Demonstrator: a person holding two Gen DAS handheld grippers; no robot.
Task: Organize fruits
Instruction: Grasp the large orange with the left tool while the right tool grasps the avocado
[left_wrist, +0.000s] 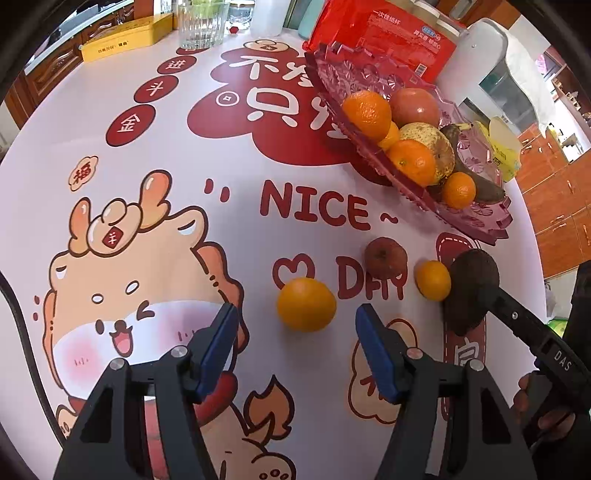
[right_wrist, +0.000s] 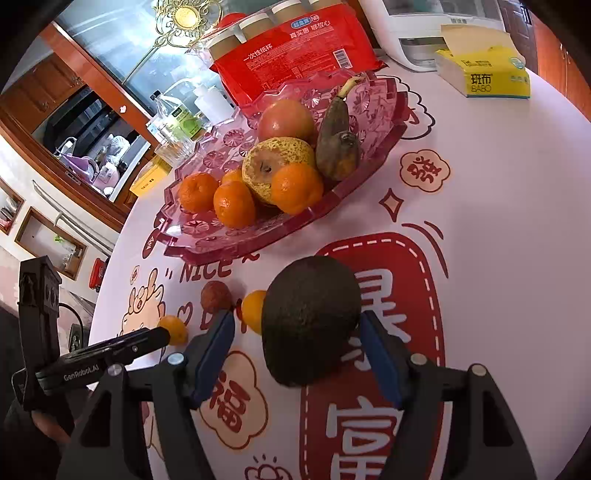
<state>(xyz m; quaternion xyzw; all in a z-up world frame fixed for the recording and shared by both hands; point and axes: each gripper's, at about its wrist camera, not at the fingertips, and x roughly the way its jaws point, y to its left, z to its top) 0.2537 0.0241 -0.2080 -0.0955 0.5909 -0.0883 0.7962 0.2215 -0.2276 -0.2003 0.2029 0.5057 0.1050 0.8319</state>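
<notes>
An orange (left_wrist: 306, 304) lies on the printed table cover just ahead of my left gripper (left_wrist: 297, 332), whose blue pads stand open on either side without touching it. A dark avocado (right_wrist: 312, 321) rests on the table between the fingers of my right gripper (right_wrist: 295, 317); the left pad stands clear of it and the right pad is close beside it, so the jaws are open. A small brown fruit (left_wrist: 386, 256) and a small orange (left_wrist: 433, 280) lie between the two. The pink glass tray (right_wrist: 240, 247) behind holds several oranges, a pear, a red fruit and a dark banana.
A red packet of paper cups (right_wrist: 295, 48) leans behind the tray. A yellow tissue box (right_wrist: 484, 74) and a white appliance (right_wrist: 417, 33) stand at the far right. A glass (left_wrist: 201, 24) and a yellow tin (left_wrist: 125, 37) sit at the table's far edge.
</notes>
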